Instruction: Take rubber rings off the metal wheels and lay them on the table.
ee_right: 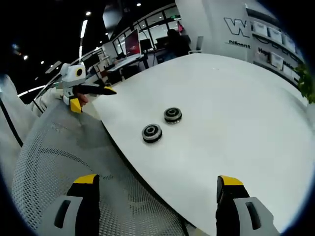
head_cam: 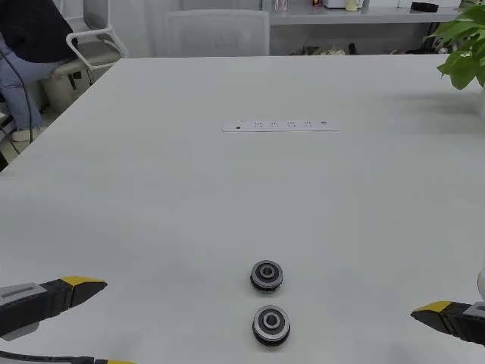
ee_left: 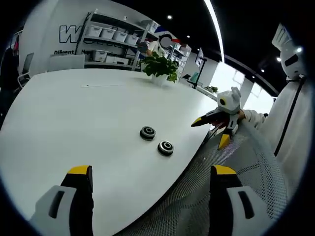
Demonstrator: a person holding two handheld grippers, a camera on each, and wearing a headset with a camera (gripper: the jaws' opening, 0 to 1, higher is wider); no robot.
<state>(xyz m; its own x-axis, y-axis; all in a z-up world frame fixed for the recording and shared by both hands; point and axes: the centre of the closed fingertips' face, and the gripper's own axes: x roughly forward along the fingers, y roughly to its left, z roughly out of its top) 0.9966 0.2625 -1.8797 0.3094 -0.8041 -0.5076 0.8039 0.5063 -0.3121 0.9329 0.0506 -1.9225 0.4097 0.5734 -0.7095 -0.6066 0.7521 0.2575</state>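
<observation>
Looking down across a broad white desk [head_cam: 227, 189], running back to a pale chair [head_cam: 216, 34] at its far edge and a leafy plant [head_cam: 464, 45] by the far right corner

Holding the left gripper [head_cam: 98, 322] low at the near left of the desk, jaws standing wide apart and closing on nothing

Holding the right gripper [ee_left: 210, 132] off the near right edge, well apart from the left one, jaws likewise spread wide and empty, going by the right gripper view

Noting a white power strip [head_cam: 280, 125] lying flat toward the far middle of the desk

Finding the farther metal wheel [head_cam: 267, 275] and the nearer metal wheel [head_cam: 270, 324] lying flat near the front edge, between the two grippers, one just behind the other with a narrow gap, neither gripper touching them

Seeing a dark rubber ring [head_cam: 270, 342] still sitting around each wheel's rim, not yet lying on the desk
</observation>
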